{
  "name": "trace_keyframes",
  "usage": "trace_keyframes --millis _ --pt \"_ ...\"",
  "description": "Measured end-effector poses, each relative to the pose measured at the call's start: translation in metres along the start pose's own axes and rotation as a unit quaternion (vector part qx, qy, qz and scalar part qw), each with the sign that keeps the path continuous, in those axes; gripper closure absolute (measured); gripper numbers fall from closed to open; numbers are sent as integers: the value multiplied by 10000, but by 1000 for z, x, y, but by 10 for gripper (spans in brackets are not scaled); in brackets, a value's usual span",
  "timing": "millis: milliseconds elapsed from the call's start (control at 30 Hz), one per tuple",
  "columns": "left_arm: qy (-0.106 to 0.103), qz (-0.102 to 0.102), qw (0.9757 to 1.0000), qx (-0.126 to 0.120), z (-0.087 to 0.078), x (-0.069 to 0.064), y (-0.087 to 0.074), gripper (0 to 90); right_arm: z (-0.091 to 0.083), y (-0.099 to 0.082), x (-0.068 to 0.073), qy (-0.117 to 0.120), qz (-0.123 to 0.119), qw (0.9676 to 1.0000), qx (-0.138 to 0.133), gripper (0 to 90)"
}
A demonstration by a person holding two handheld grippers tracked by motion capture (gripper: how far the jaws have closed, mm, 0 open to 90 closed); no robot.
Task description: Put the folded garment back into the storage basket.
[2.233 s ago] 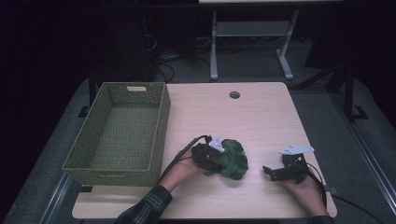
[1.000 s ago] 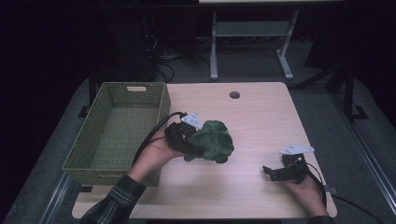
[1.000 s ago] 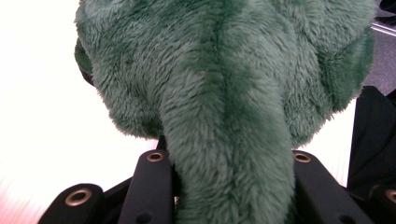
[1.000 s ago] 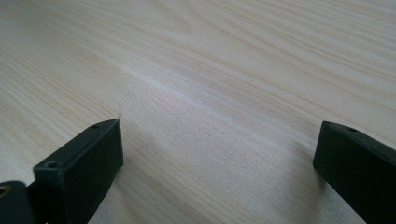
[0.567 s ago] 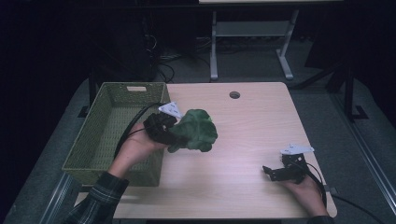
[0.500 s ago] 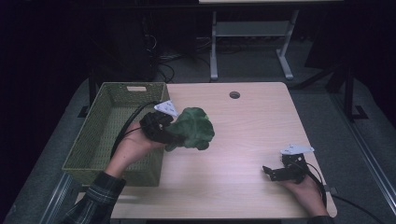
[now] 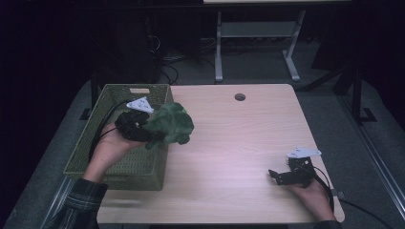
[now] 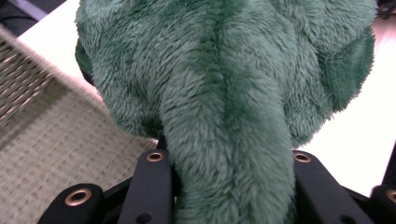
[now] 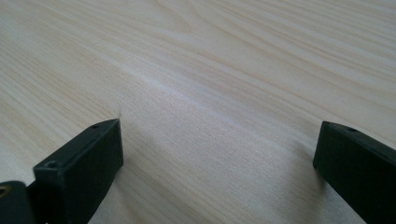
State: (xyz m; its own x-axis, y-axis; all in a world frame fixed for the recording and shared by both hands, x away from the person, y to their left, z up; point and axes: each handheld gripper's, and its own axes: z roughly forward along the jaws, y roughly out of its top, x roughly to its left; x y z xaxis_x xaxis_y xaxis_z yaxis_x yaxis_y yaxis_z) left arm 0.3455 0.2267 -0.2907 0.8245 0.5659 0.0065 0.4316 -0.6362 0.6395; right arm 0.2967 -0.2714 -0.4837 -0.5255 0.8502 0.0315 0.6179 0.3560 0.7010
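High view looks down and forward from the person's side, taking in the whole surface, the woven basket at left and floor beyond. Left gripper view sits tight behind its tongs, nose-up against a green plush, basket weave and surface edge behind, both shared with the high view. Right gripper view skims low along bare wood between its tongs.
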Motion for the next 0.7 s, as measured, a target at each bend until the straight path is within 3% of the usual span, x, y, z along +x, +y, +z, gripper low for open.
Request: trace_keyframes --millis 400,700 --pt "329 -417 9986 -61 -14 22 -29 661 0 0 0 -9 4 10000 -3 13" --pt "678 -751 9949 -33 -19 43 -54 660 0 0 0 -29 9 10000 -8 13"
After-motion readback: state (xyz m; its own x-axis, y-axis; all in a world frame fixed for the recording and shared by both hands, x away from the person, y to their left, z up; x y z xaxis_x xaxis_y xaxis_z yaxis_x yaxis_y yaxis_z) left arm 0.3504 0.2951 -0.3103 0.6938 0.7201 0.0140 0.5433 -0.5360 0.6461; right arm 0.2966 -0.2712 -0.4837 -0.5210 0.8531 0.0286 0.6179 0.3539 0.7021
